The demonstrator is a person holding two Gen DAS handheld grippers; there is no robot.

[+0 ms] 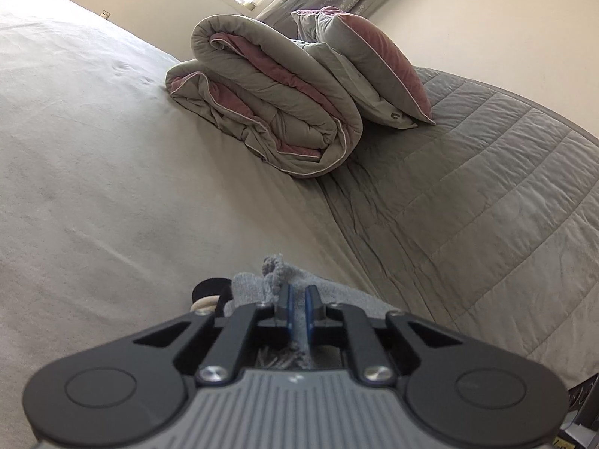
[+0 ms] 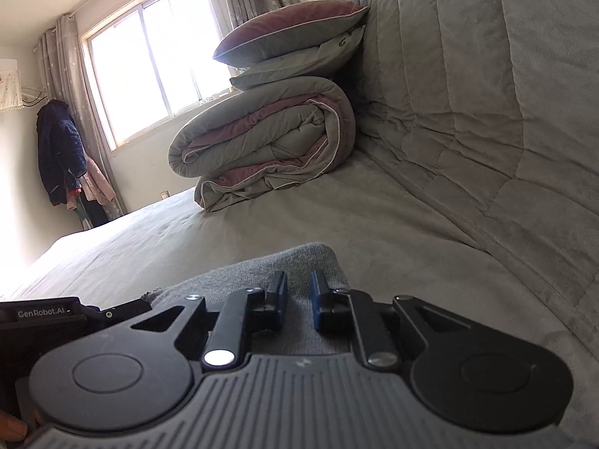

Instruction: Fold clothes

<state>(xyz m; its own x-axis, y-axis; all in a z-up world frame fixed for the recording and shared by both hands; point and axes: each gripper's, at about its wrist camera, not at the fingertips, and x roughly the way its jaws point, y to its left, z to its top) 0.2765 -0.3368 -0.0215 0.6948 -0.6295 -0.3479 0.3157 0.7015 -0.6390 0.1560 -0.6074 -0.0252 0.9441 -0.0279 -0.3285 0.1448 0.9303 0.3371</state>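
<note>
Two grippers are working low over a bed (image 2: 337,202) covered in pale grey sheeting, its quilted headboard (image 2: 486,75) rising at the right. The left gripper (image 1: 298,301) is pinching a fold of the grey knit garment (image 1: 251,284) between nearly closed jaws; the right gripper (image 2: 298,292) is clenching the same garment's edge (cloth running between its pads). A rolled duvet (image 2: 269,138) and stacked pillows (image 2: 292,37) are sitting beneath a bright window (image 2: 157,56).
</note>
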